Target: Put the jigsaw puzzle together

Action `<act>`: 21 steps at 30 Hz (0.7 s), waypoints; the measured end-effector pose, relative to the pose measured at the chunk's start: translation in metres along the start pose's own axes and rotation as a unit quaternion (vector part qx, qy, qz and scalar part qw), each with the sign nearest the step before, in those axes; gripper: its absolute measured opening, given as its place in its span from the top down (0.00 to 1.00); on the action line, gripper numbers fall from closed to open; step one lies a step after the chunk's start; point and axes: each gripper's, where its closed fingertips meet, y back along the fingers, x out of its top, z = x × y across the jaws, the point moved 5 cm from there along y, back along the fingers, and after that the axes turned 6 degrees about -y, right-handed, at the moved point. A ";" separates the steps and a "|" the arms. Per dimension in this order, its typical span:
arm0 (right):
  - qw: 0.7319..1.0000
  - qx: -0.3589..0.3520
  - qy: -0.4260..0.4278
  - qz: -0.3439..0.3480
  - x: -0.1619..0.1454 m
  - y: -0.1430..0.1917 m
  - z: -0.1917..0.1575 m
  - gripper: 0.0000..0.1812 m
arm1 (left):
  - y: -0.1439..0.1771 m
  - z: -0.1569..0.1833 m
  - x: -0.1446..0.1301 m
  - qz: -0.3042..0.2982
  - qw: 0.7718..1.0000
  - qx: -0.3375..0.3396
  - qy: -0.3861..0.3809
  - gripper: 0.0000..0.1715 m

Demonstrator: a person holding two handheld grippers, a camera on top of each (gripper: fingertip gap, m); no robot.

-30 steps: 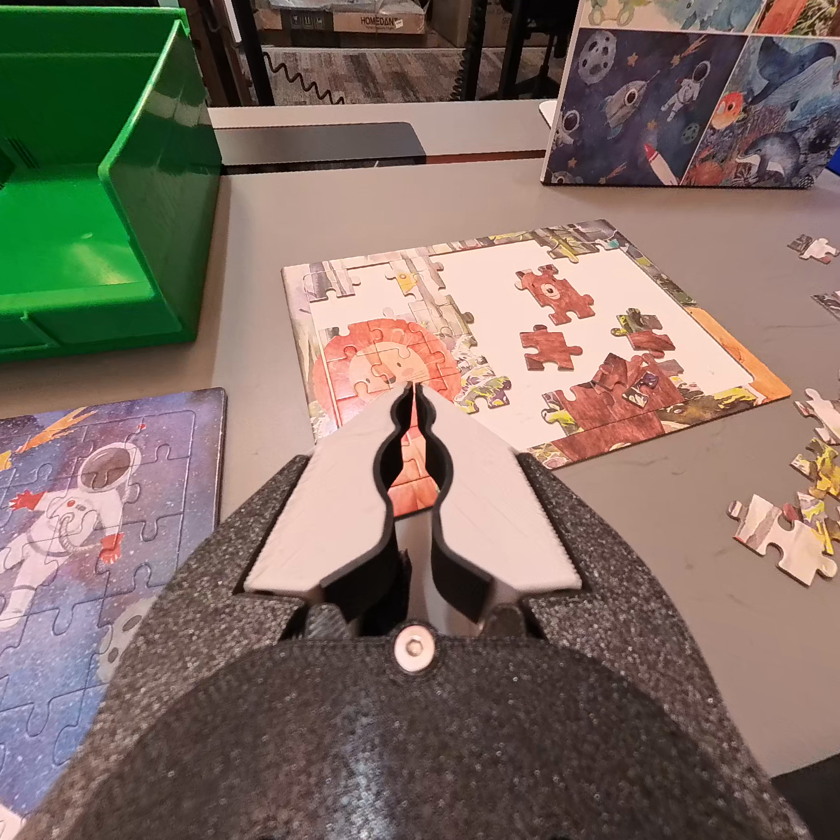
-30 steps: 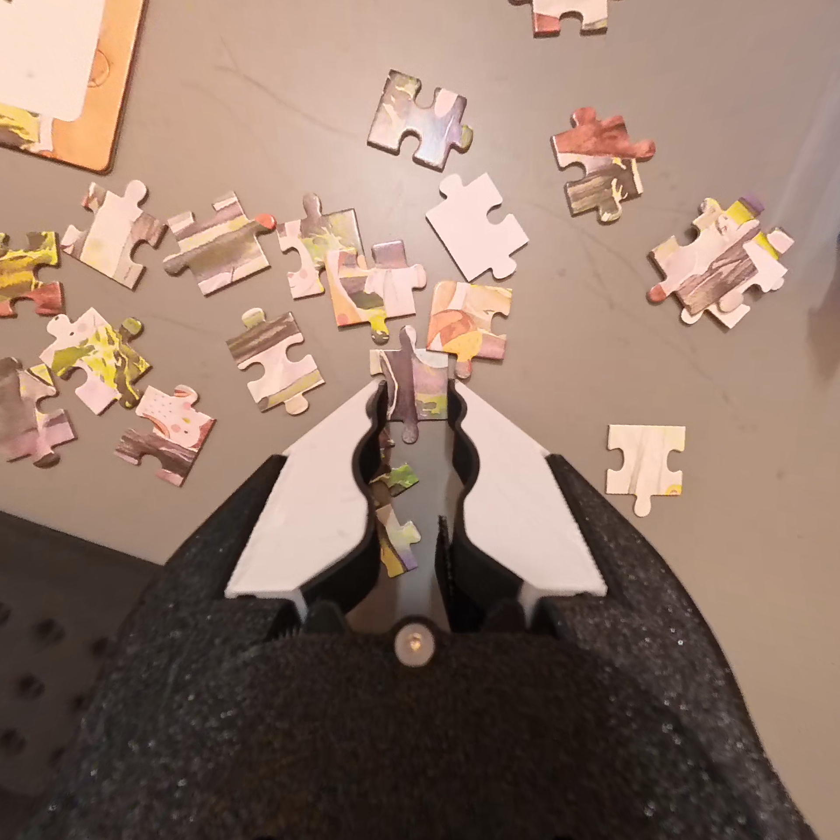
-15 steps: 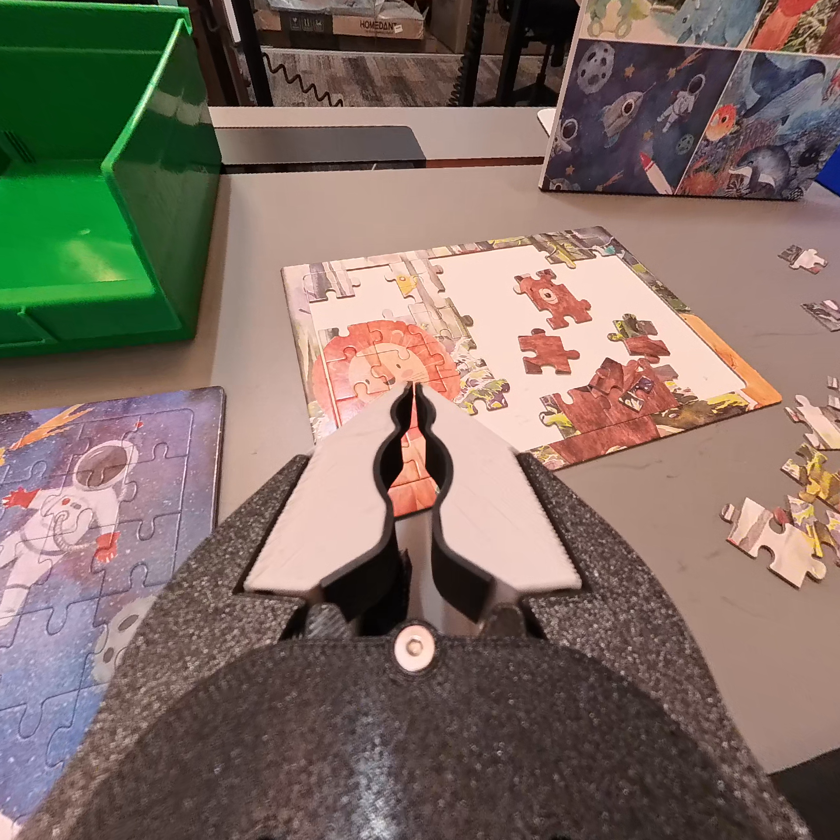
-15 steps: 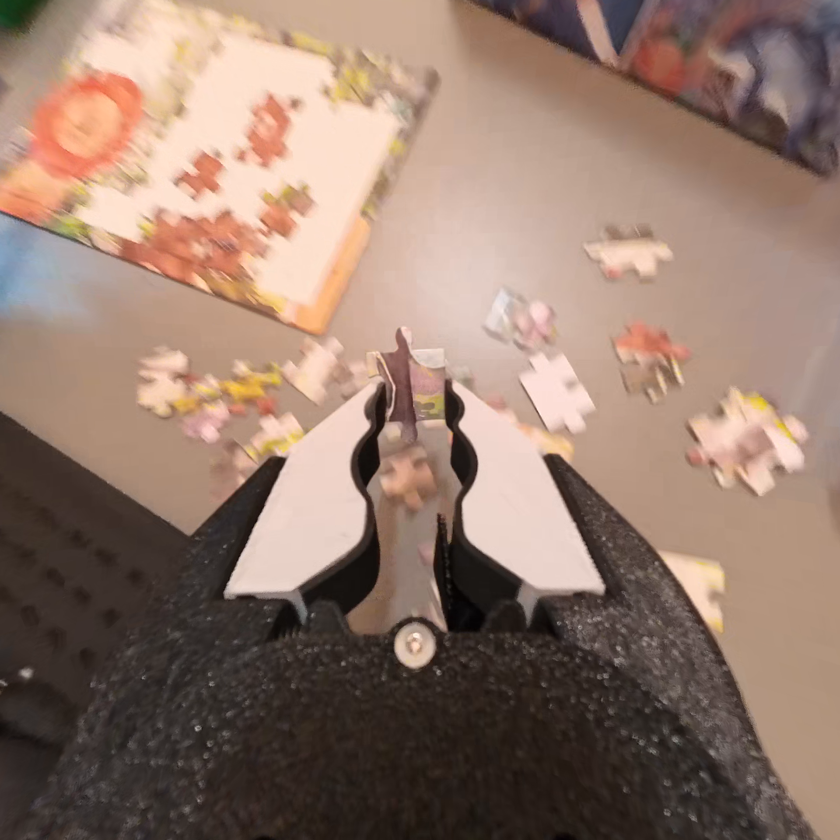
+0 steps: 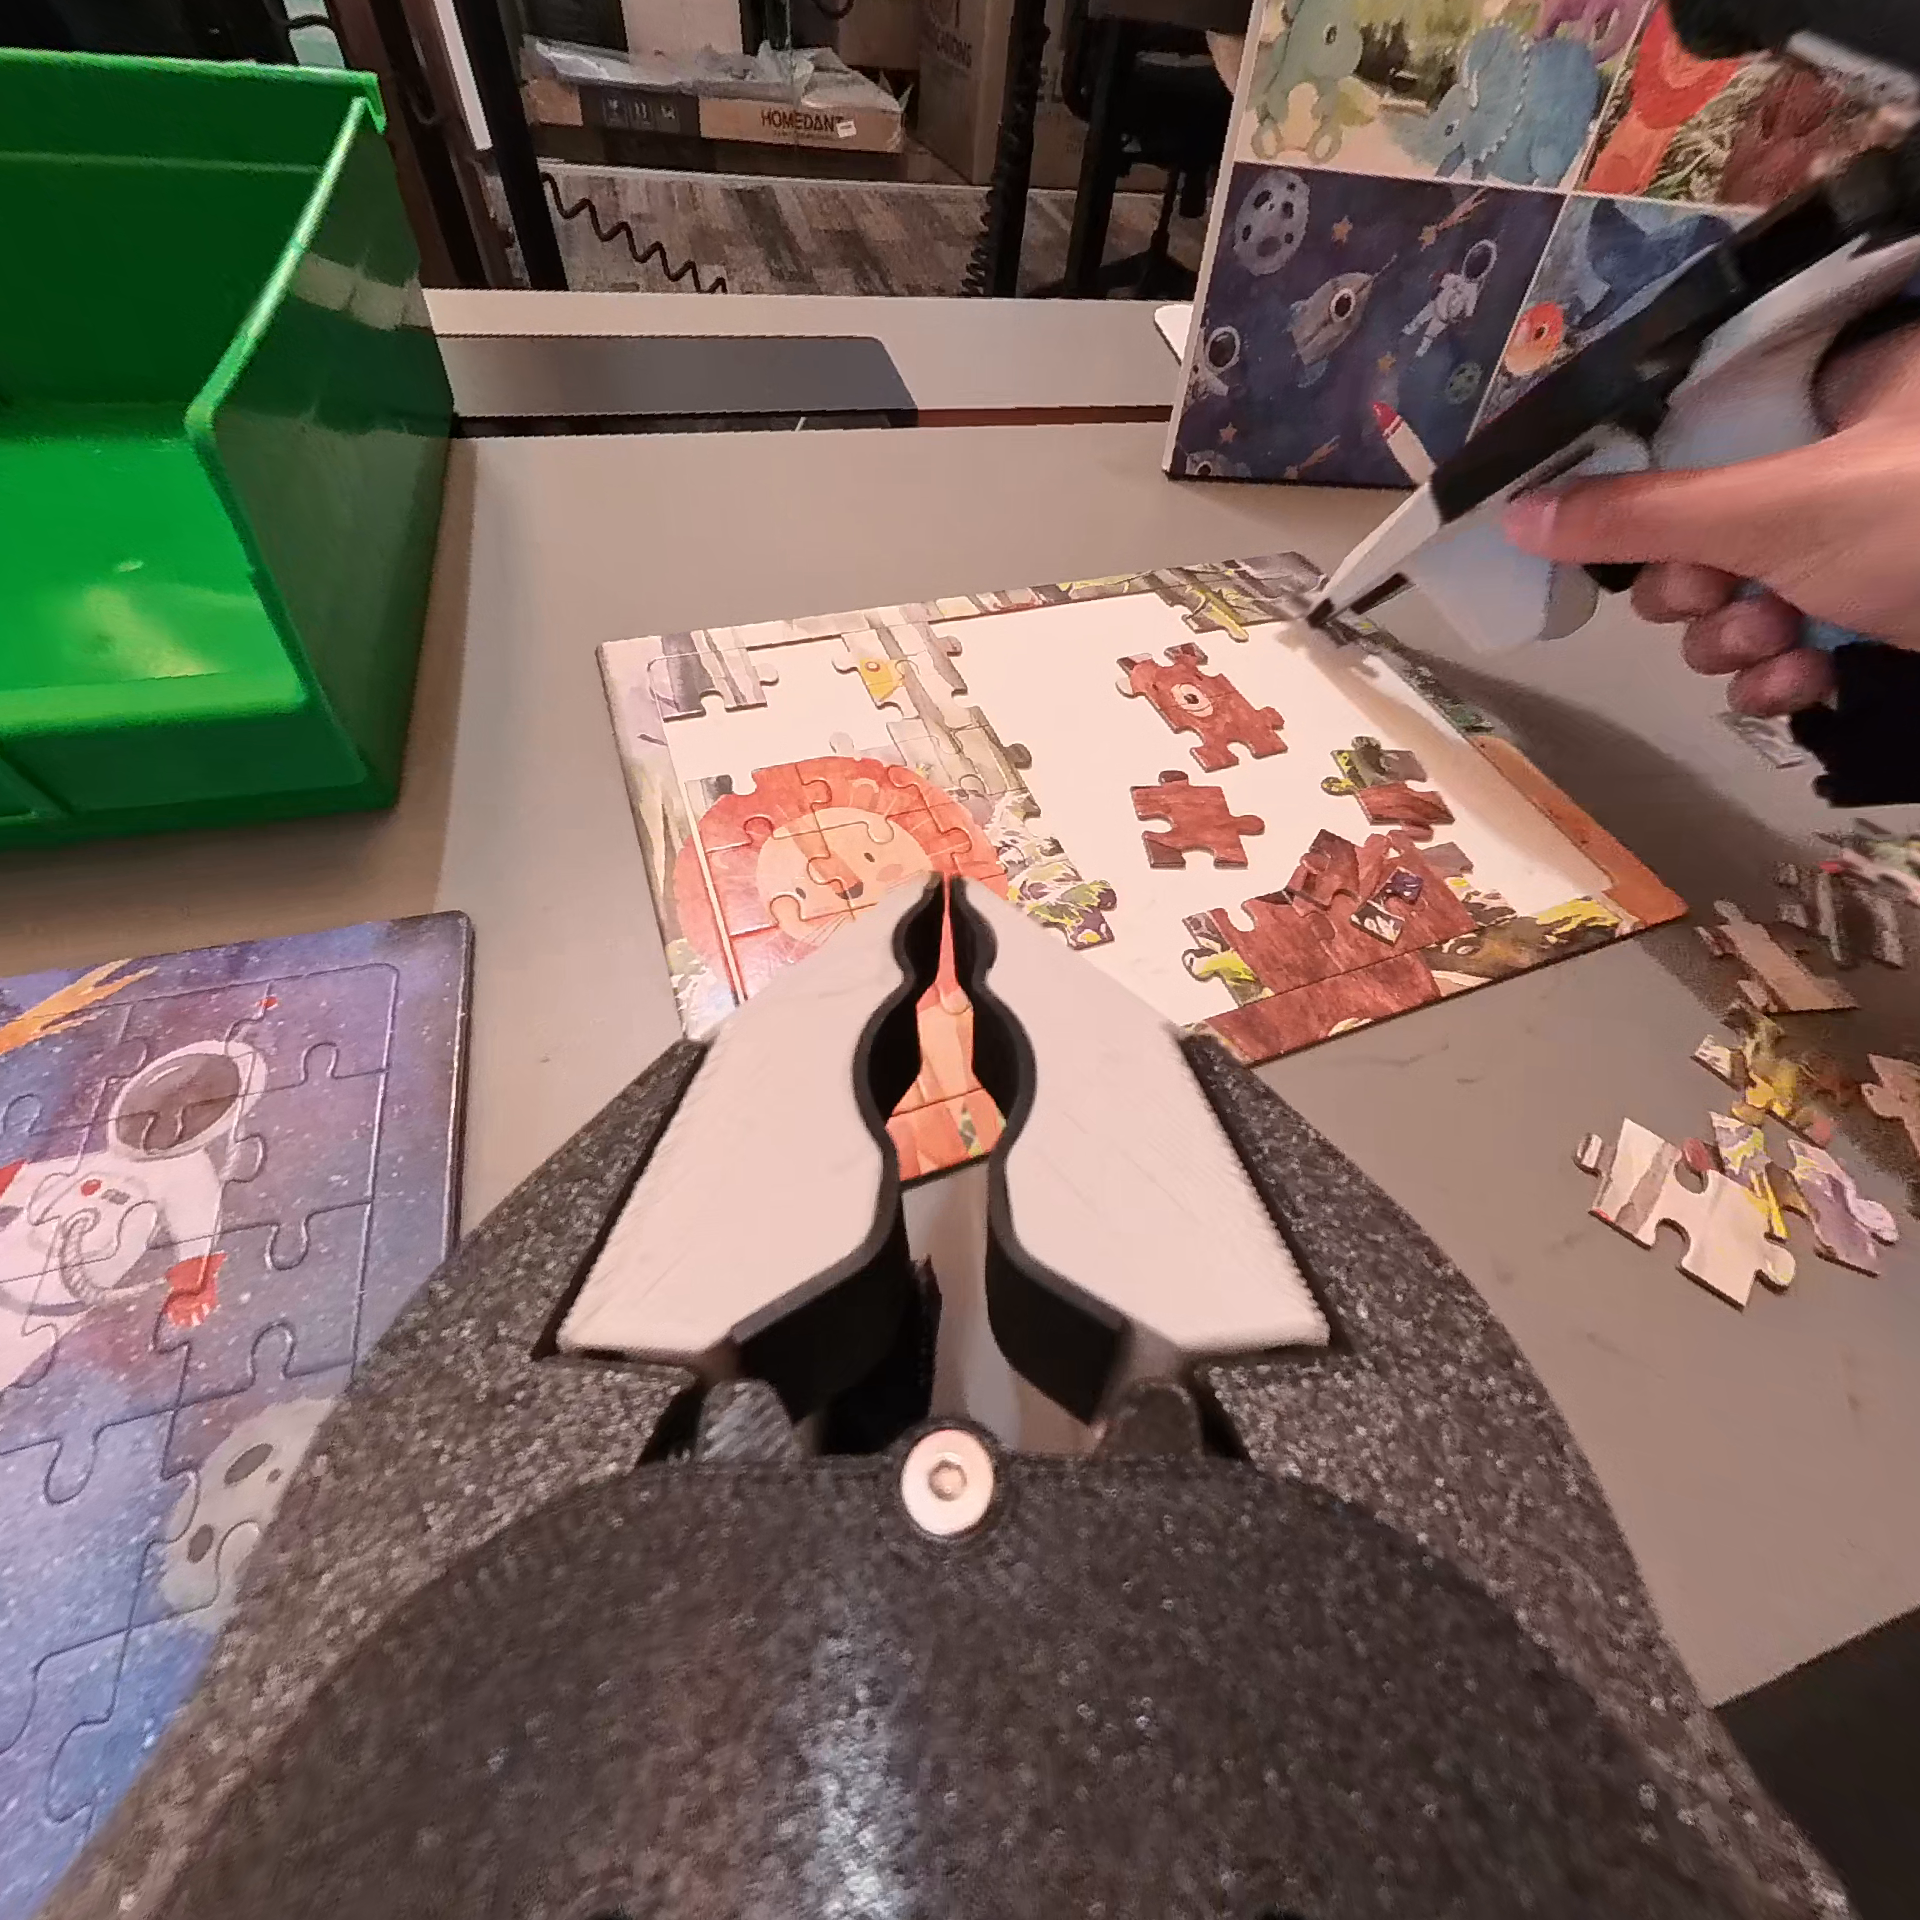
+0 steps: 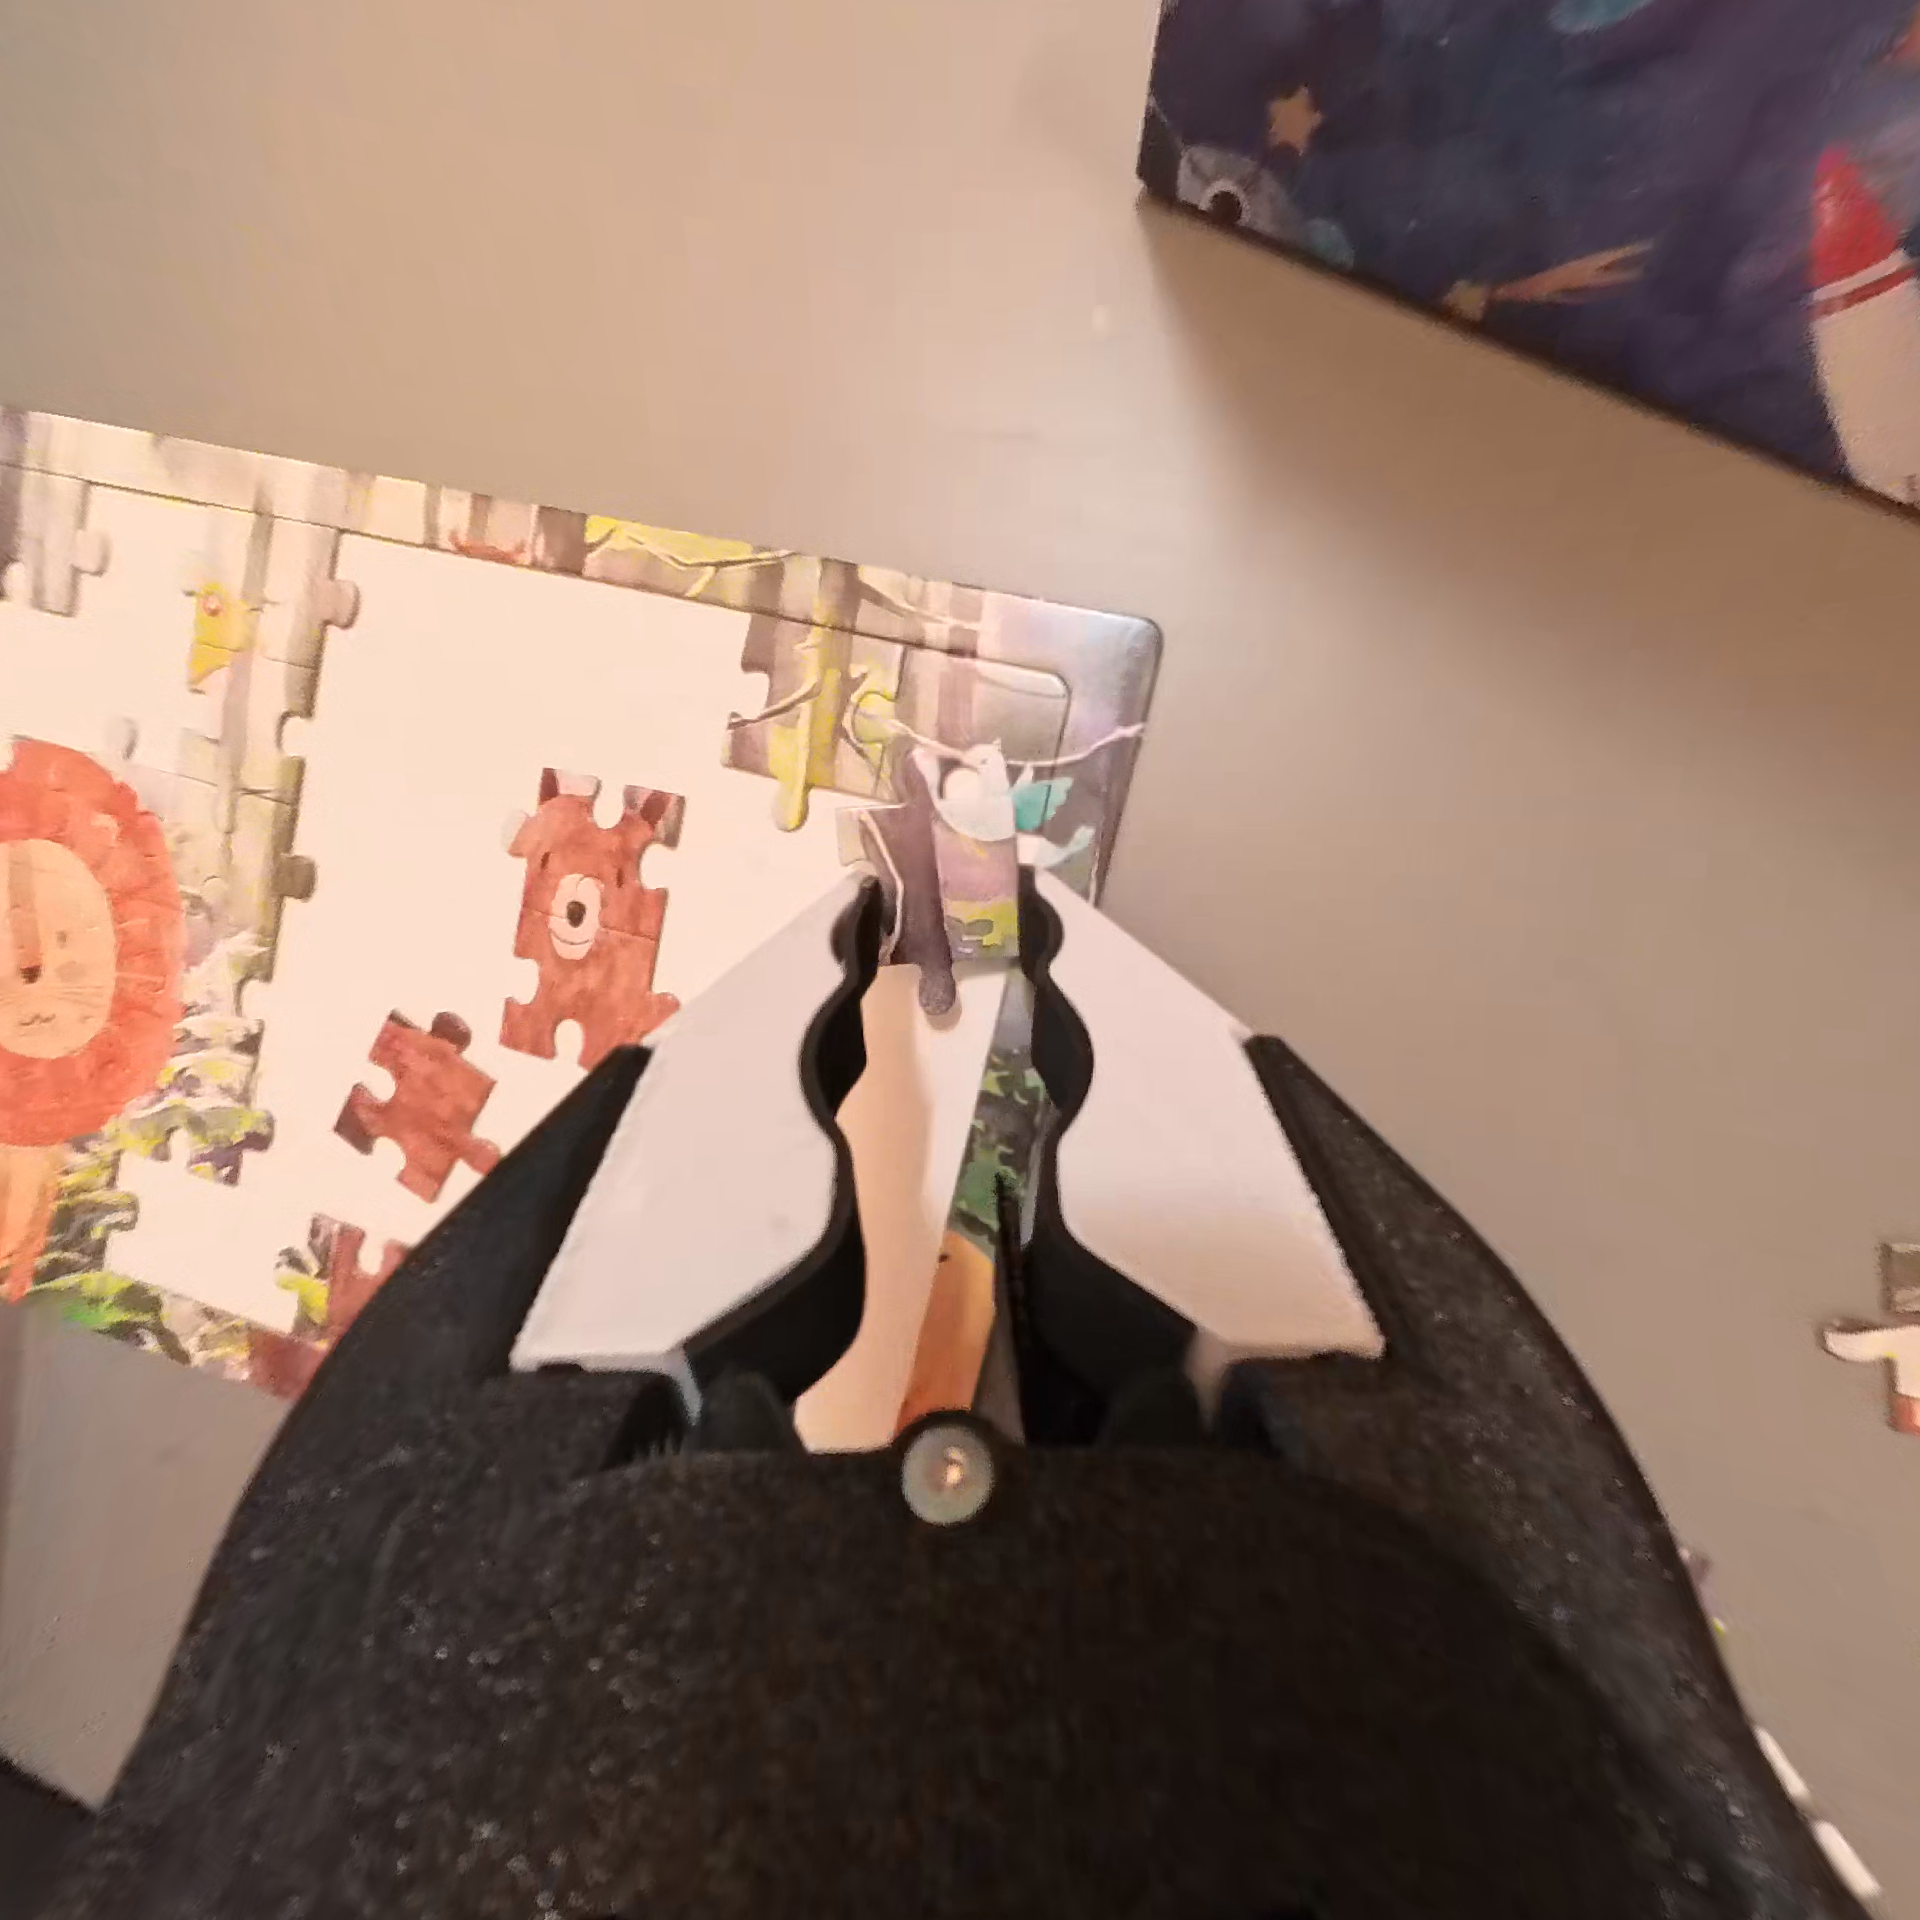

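At the far right corner of the jungle puzzle board [image 6: 1127,665]: a grey-purple puzzle piece [image 6: 951,883], pinched by the jaws of the right gripper [image 6: 948,894], touching the placed bird pieces. Lion [image 5: 831,847] assembled at left, bear pieces [image 5: 1200,701] loose inside the frame. Left gripper [image 5: 948,883] above the lion, jaws pressed together, holding nothing. Loose pieces [image 5: 1725,1216] on the counter [image 5: 1455,1299]; green bin [image 5: 208,520], astronaut puzzle [image 5: 218,1195] at left.

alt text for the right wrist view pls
The right gripper holds a puzzle piece over the far right corner of the partly filled puzzle board, which shows a lion and loose bear pieces.
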 end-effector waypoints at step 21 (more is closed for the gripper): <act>0.937 0.120 0.320 0.066 0.017 0.014 0.027 1.00 | -0.019 0.030 0.023 -0.047 0.991 -0.128 -0.021 1.00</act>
